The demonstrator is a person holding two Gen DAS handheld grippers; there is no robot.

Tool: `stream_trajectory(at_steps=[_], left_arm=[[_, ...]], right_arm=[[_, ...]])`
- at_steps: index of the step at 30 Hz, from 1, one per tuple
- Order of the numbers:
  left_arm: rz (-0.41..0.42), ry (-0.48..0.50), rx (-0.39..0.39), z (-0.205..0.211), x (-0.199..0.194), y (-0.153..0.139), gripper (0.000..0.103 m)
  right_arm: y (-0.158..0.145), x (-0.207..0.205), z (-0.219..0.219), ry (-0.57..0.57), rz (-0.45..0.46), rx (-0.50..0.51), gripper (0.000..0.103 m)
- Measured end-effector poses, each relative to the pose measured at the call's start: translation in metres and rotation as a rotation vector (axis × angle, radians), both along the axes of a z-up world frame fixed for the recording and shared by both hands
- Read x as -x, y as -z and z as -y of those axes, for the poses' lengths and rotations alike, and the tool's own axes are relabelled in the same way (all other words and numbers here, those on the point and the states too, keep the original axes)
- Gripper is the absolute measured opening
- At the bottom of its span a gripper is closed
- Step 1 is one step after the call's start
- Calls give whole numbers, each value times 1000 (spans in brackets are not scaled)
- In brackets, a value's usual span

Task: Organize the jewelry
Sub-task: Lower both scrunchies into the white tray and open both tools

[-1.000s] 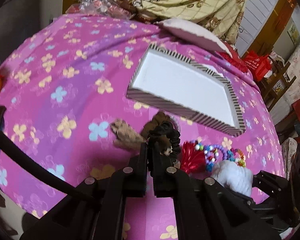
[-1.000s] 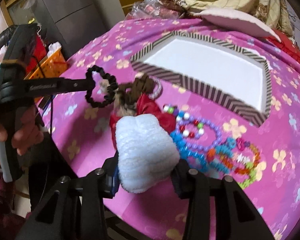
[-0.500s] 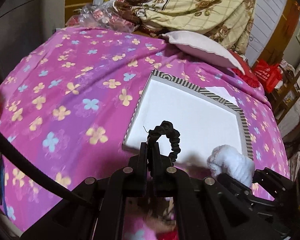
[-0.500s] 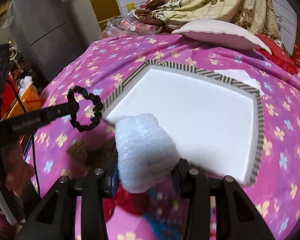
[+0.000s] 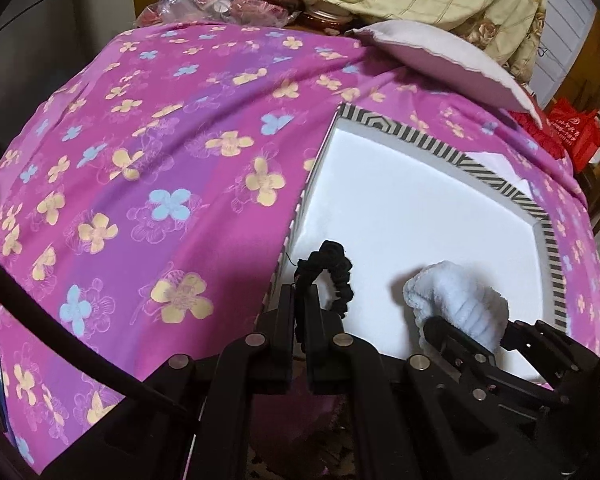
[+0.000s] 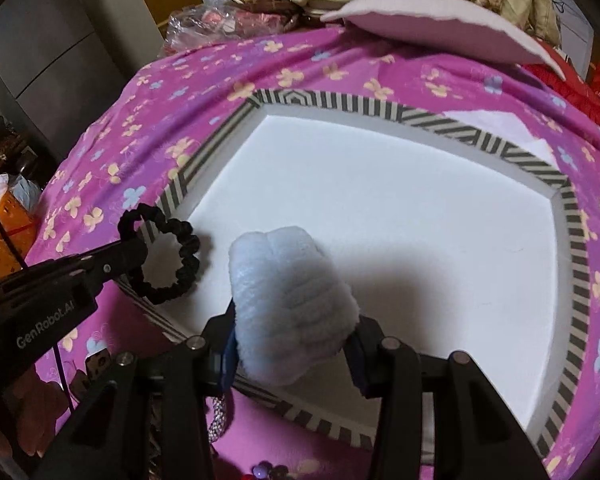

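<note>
Left wrist view showed your left gripper (image 5: pixel 300 300) pinched tight on a black scrunchie (image 5: pixel 332 276), and the loop stood up past the fingertips over the near left corner of the tray (image 5: pixel 500 188). The tray had a striped rim and a white, bare floor. It lay on the pink cloth (image 5: pixel 160 168) with yellow and blue flowers. In the same view your right gripper (image 5: pixel 466 326) came in from the lower right with a fluffy pale blue scrunchie (image 5: pixel 456 304) between its fingers, also over the near part of the tray floor.

In the right wrist view the blue scrunchie (image 6: pixel 288 312) filled the gap of the right gripper (image 6: pixel 290 354), and both pads pressed on its sides, so the jaws stood at a middle width and held it. It hung above the near left part of the tray (image 6: pixel 340 106). The left gripper (image 6: pixel 134 250) reached in from the left, and the black scrunchie (image 6: pixel 166 254) hung from it just over the left rim of the tray, half above the rim and half above the white floor. The two scrunchies were near each other but apart. A few dark beads (image 6: pixel 268 472) lay on the cloth (image 6: pixel 204 84) at the near edge, below the tray. A pale pillow (image 6: pixel 428 24) lay at the far edge of the cloth, behind the tray.
</note>
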State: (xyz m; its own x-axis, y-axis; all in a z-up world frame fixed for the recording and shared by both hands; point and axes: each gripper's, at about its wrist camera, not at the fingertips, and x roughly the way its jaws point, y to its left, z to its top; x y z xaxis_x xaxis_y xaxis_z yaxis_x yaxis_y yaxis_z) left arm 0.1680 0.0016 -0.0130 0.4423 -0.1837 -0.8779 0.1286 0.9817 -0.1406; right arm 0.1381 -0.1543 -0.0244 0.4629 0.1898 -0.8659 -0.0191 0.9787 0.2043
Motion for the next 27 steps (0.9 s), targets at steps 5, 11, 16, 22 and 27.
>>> stream_trajectory(at_steps=[5, 11, 16, 22, 27], left_arm=[[-1, -4, 0, -4, 1, 3, 20], [3, 4, 30, -4, 10, -2, 36], [36, 8, 30, -5, 25, -17, 44], [117, 10, -13, -6, 58, -40, 44], [168, 12, -41, -6, 89, -51, 44]], right_arm=[[-2, 3, 3, -1, -1, -32, 53], [-17, 13, 15, 25, 21, -75, 65], [-38, 36, 24, 35, 76, -63, 65], [-58, 78, 34, 62, 140, -26, 66], [-57, 109, 40, 60, 126, -42, 66]])
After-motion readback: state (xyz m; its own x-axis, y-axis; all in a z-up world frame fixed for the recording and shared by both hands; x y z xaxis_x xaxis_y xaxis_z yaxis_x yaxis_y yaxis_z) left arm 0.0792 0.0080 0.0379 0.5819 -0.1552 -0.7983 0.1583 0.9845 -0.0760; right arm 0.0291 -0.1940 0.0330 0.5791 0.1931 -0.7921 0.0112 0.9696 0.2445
